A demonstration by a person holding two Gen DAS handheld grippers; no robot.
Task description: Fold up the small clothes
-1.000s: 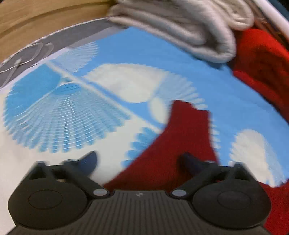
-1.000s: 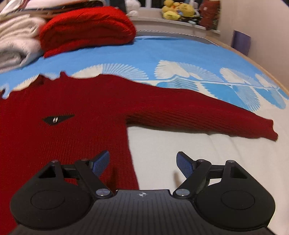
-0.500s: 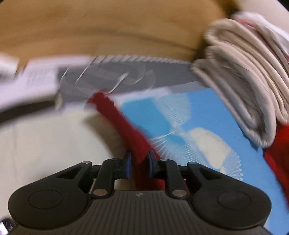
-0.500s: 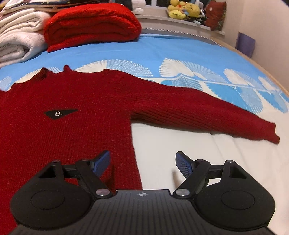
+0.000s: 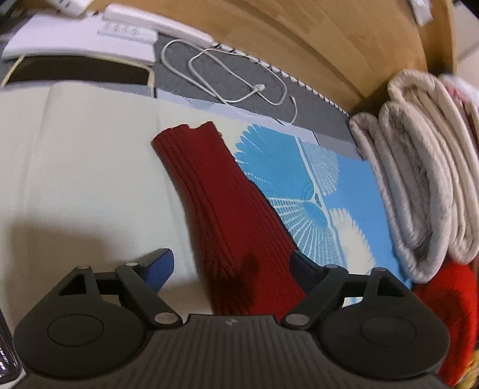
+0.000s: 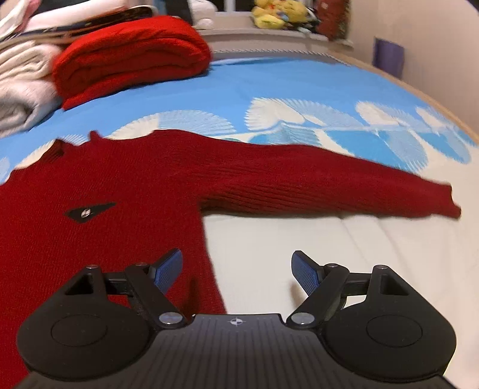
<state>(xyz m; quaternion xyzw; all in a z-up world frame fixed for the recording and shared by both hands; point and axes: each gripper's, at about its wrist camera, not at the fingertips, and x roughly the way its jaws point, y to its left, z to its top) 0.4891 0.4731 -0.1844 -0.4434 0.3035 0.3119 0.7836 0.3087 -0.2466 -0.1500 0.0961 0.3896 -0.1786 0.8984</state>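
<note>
A dark red knit sweater [image 6: 98, 179] lies flat on the blue-and-white bedspread [image 6: 269, 89], with a small black logo patch [image 6: 86, 212] on its chest. In the left wrist view one sleeve [image 5: 227, 209] runs straight out to its cuff [image 5: 185, 131]. My left gripper [image 5: 230, 263] straddles that sleeve; its jaws are opening and the pads stand clear of the cloth. The other sleeve [image 6: 329, 185] stretches to the right in the right wrist view. My right gripper [image 6: 236, 260] hovers open over the sweater's side edge, nothing between its fingers.
Folded cream blankets [image 5: 419, 179] and a folded bright red knit [image 6: 131, 54] are stacked at the bed's head. A white cable [image 5: 233, 74], a dark tablet [image 5: 74, 71] and white boxes [image 5: 89, 39] lie by the wooden headboard [image 5: 299, 36]. Plush toys [image 6: 278, 15] sit on a far ledge.
My left gripper closed on the sleeve, drew it out sideways, then opened; the sleeve now lies stretched flat. The right gripper stayed open in about the same place.
</note>
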